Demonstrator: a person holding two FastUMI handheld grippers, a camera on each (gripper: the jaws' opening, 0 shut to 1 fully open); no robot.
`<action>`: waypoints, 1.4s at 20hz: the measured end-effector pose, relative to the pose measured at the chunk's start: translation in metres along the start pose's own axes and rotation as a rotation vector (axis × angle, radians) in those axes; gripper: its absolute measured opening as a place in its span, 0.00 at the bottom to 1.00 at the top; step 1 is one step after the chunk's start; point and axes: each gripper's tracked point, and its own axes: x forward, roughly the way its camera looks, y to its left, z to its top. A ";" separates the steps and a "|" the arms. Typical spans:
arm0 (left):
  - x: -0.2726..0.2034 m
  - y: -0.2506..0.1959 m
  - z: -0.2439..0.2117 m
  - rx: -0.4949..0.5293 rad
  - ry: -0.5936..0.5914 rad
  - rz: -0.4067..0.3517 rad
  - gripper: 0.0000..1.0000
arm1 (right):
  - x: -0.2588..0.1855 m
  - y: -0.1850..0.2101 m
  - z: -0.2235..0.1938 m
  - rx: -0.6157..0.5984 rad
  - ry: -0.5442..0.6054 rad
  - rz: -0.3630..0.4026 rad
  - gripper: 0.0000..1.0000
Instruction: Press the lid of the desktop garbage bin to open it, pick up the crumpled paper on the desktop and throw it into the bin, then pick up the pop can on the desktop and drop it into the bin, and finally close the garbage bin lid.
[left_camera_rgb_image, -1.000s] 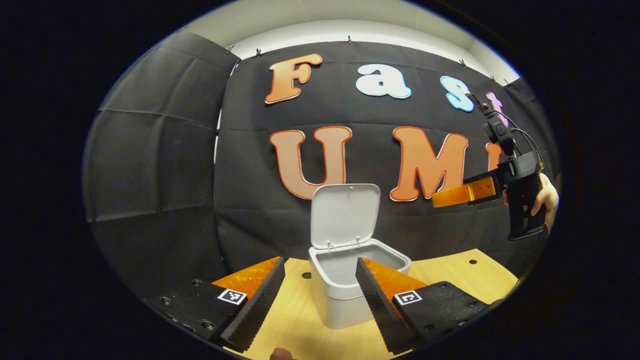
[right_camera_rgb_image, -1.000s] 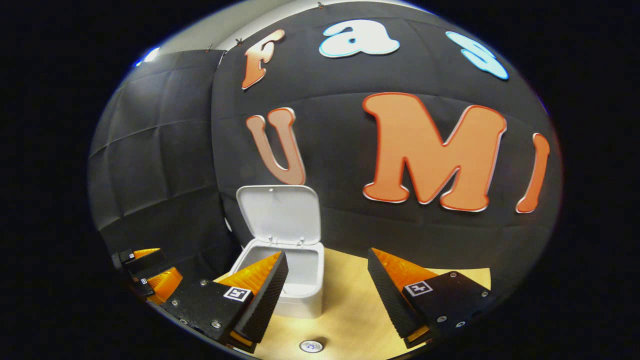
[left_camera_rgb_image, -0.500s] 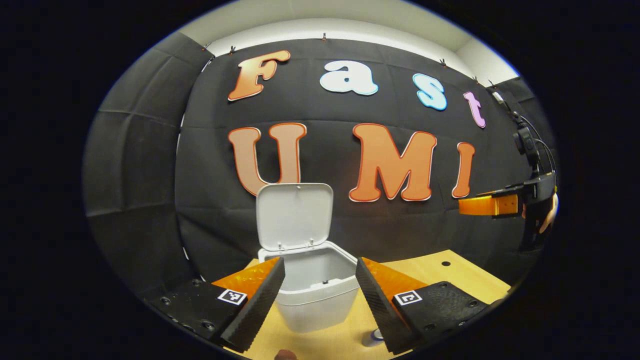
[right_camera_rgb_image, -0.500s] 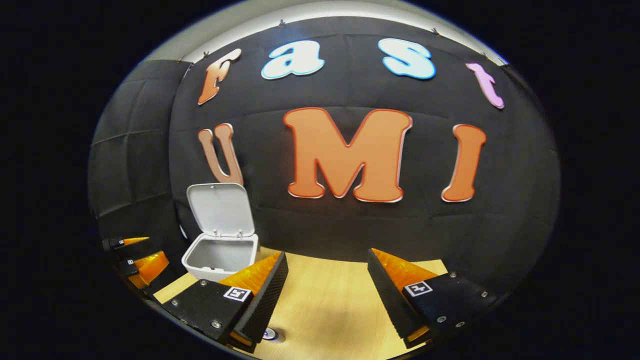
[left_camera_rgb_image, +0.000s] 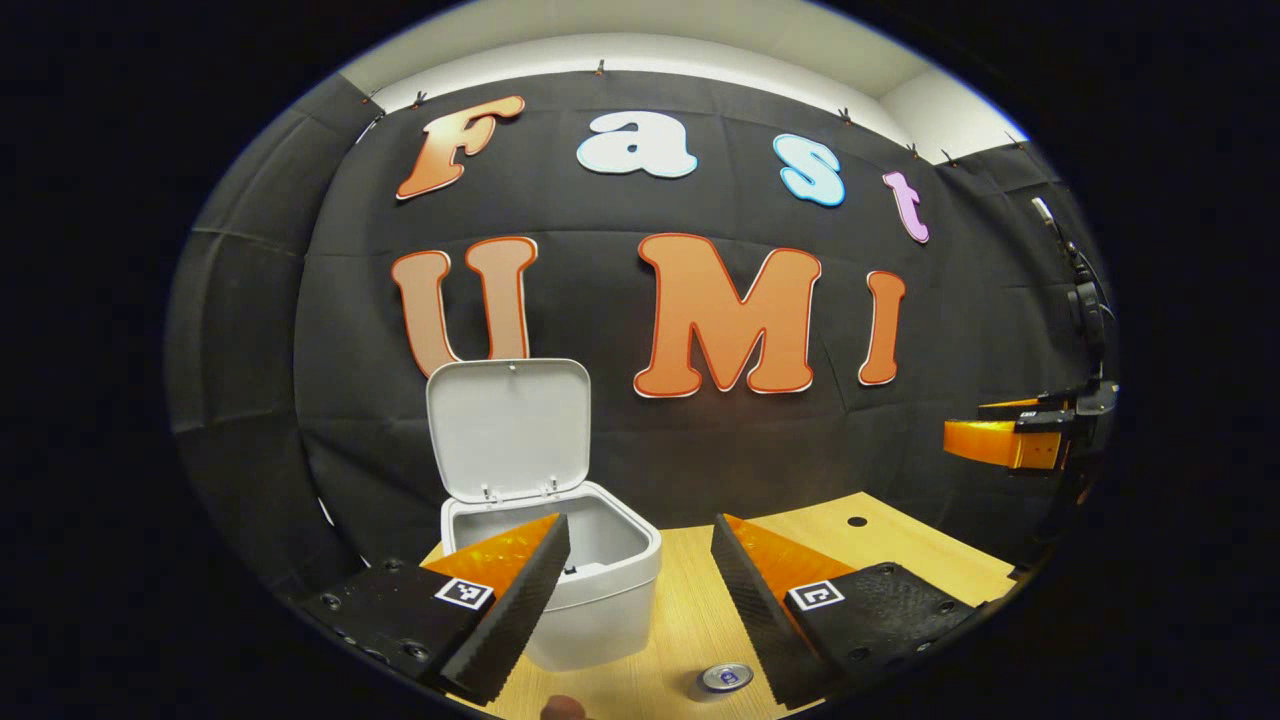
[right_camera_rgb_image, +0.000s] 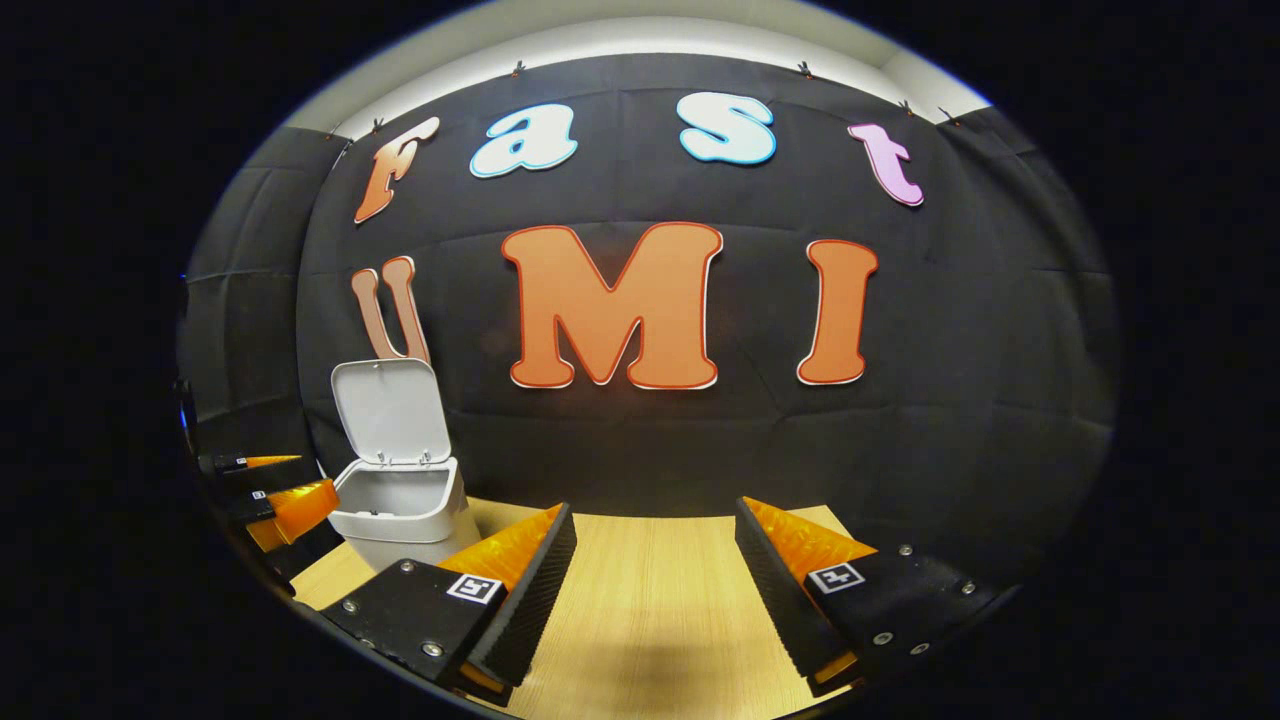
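Left gripper (left_camera_rgb_image: 640, 600) level, jaws apart, right gripper (right_camera_rgb_image: 655, 590) likewise

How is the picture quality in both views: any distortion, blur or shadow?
Left gripper view: strong fisheye bending of the wall; bin and can top sharp. Right gripper view: same bending, a soft shadow on the table between the fingers; no motion blur.
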 end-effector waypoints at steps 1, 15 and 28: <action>0.002 -0.005 -0.001 -0.002 0.003 -0.009 0.91 | 0.001 -0.001 -0.002 0.009 0.006 0.006 0.95; 0.018 -0.077 -0.138 -0.015 0.303 -0.166 0.92 | 0.006 -0.040 -0.039 0.006 0.111 -0.014 0.95; 0.019 -0.089 -0.268 -0.007 0.653 -0.206 0.95 | 0.018 -0.062 -0.089 0.031 0.247 -0.028 0.95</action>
